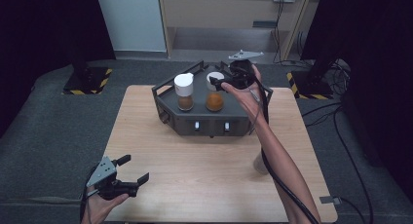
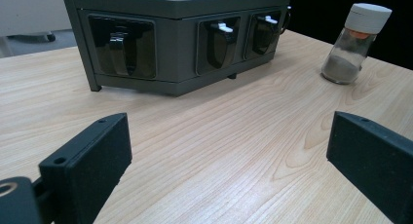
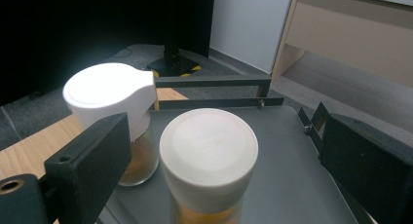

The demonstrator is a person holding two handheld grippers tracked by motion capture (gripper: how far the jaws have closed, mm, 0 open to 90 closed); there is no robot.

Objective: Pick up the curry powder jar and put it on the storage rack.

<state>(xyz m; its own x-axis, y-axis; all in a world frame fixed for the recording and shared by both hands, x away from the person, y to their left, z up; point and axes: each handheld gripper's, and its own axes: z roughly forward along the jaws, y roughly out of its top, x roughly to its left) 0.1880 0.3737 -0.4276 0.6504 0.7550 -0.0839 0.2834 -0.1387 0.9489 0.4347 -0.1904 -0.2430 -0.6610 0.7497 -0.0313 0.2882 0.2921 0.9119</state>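
Note:
A dark grey rack (image 1: 209, 119) stands at the back of the wooden table (image 1: 204, 180). Two jars stand on it: a brown-filled one with a white flip cap (image 1: 184, 91) and an orange-filled one with a round white cap (image 1: 214, 100). My right gripper (image 1: 220, 83) hovers open at the orange jar's cap (image 3: 209, 153), one jaw on either side and not touching it; the flip-cap jar (image 3: 109, 95) stands just beyond. My left gripper (image 1: 135, 168) rests open and holds nothing at the table's front left, facing the rack's front (image 2: 180, 44).
A third jar (image 2: 355, 44) with grey powder and a white cap stands on the table right of the rack; the right forearm partly hides this jar (image 1: 259, 163) from above. The rack front has latch-like handles (image 2: 219, 39). Dark carpet surrounds the table.

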